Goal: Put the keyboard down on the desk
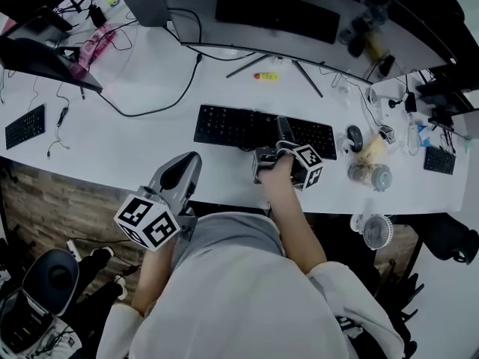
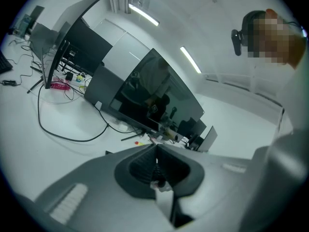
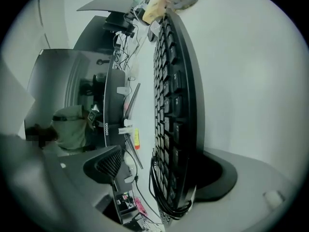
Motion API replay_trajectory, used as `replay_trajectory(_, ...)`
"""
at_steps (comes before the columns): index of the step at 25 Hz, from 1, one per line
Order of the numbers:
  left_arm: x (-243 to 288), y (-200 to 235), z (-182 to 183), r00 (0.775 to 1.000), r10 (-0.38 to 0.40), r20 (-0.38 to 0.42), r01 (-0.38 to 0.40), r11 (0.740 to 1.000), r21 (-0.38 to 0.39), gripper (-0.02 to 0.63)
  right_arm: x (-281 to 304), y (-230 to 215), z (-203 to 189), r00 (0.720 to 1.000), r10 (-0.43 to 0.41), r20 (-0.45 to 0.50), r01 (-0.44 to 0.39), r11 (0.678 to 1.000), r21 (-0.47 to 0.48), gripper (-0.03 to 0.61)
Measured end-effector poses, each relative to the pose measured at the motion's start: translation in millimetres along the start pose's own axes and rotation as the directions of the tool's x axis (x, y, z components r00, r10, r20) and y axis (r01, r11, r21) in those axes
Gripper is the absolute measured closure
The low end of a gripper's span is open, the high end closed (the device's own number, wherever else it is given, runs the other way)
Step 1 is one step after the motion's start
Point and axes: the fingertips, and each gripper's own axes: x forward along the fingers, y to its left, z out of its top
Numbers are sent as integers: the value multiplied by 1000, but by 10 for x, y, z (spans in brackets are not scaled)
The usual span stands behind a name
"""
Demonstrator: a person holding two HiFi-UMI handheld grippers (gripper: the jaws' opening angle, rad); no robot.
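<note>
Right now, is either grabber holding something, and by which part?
Nothing is held. The right gripper stands open around the keyboard's near edge, and the keyboard lies on the desk. The left gripper is shut and empty.

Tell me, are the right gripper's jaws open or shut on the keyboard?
Open: the right gripper holds its jaws wide apart; the keyboard lies between them, clear of one.

The keyboard (image 1: 232,126) was black against the white counter (image 1: 150,144). The left tool (image 1: 188,160) and right tool (image 1: 284,124) were grey, each bearing black-and-white square markers. A small tube (image 1: 266,75) was yellow with a red end. The floor (image 1: 45,200) showed brown wood planks.
</note>
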Motion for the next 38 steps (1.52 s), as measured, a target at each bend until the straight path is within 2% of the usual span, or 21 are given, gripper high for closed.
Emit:
replay_trajectory(7, 11, -119, -72, 1000, -24, -4, 24, 1000, -2, 614, -132, -112, -9, 999, 21, -45, -19, 999, 35, 143)
replay_trajectory(13, 4, -214, -118, 999, -43, 5, 43, 999, -1, 614, -259, -197, -29, 998, 23, -62, -23, 1000, 15, 242)
replay_trajectory(18, -9, -279, -148, 999, -45, 9, 45, 999, -6, 614, -354, -329, -29, 996, 15, -89, -11, 999, 37, 240)
replay_trajectory(26, 34, -390, -210, 998, -68, 7, 68, 998, -2, 614, -480, -375, -74, 988, 26, -154, -21, 999, 33, 286)
replay_trajectory(29, 56, -439, -224, 997, -75, 2, 75, 997, -1, 614, -546, -335, -82, 982, 55, -180, -50, 998, 30, 327)
replay_trajectory(31, 68, -469, -231, 997, -81, 1, 81, 997, 1, 614, -590, -246, -89, 977, 89, -195, -86, 996, 25, 378)
replay_trajectory(38, 105, -587, -274, 995, -98, 6, 98, 995, 14, 614, -739, 71, -96, 945, 194, -262, -212, 976, -43, 411)
